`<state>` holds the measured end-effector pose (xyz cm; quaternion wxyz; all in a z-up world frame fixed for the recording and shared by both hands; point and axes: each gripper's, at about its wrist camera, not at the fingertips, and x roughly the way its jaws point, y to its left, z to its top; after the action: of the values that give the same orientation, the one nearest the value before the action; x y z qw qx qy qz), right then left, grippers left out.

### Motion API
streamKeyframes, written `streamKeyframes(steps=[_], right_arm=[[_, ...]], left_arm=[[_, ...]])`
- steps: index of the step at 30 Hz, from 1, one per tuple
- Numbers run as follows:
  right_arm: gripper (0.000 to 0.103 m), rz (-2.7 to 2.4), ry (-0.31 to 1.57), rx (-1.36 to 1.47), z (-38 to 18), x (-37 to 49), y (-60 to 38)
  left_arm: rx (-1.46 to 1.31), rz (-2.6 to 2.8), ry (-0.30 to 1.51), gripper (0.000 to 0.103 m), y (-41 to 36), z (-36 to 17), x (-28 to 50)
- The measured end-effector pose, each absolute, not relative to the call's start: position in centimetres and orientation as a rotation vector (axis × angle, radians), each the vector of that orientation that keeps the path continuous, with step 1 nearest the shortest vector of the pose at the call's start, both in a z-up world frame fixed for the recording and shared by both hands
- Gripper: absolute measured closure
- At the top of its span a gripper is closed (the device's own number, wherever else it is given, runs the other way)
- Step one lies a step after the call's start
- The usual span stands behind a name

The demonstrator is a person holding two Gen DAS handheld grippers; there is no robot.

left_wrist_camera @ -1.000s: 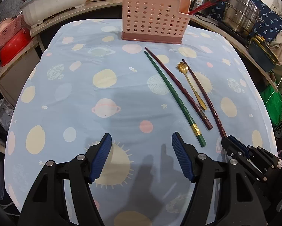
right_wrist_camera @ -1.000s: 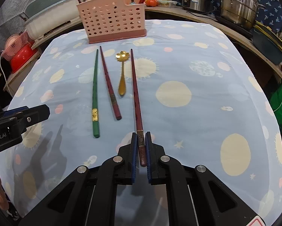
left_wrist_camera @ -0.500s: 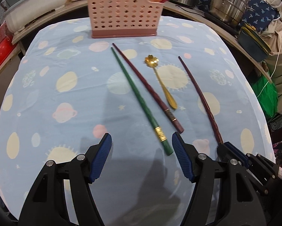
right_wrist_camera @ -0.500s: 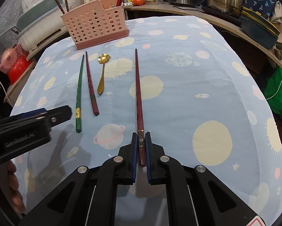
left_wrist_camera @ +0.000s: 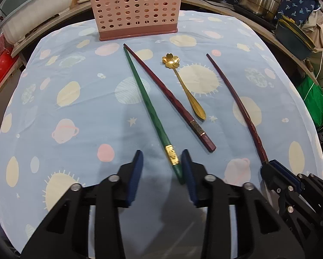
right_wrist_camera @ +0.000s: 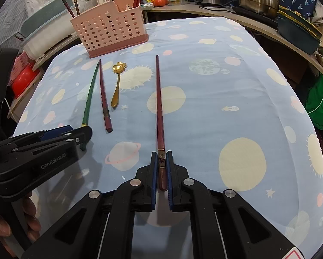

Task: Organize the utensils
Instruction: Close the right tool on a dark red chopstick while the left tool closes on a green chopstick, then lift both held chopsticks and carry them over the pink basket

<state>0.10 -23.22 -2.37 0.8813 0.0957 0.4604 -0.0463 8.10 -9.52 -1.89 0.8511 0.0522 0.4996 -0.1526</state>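
Closing around the green chopstick (left_wrist_camera: 155, 116) on the tabletop (left_wrist_camera: 75, 112), the left gripper (left_wrist_camera: 162, 172) has not clamped it yet; the right gripper (right_wrist_camera: 161, 172) pinches a red chopstick (right_wrist_camera: 159, 108).

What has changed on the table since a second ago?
The left gripper came over to the green chopstick and its jaws have just been closing around the thick end, one side still clear. The right gripper stays shut on the dark red chopstick. The spoon hasn't moved.

Bright, sharp, soft shadows, fisheye-bent dark edges.
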Motion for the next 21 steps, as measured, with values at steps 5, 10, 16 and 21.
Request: streamKeyframes(steps=[5,10,16,21], right_arm=[[0.096,-0.098,0.957,0.197,-2.2,0.0,-23.1],[0.096,-0.101,0.948,0.189,-1.6,-0.6,-22.8],[0.096,-0.104,0.924,0.184,-0.4,-1.3,-22.4],[0.096,-0.103,0.884,0.180,1.6,-1.9,-22.1]], left_arm=[[0.074,-0.348,1.072,0.092,-8.4,-1.7,8.0],[0.060,-0.341,1.073,0.093,-7.2,-1.4,7.3],[0.045,-0.330,1.032,0.095,-5.3,0.4,6.3],[0.036,-0.317,0.974,0.096,-3.9,2.7,5.7]])
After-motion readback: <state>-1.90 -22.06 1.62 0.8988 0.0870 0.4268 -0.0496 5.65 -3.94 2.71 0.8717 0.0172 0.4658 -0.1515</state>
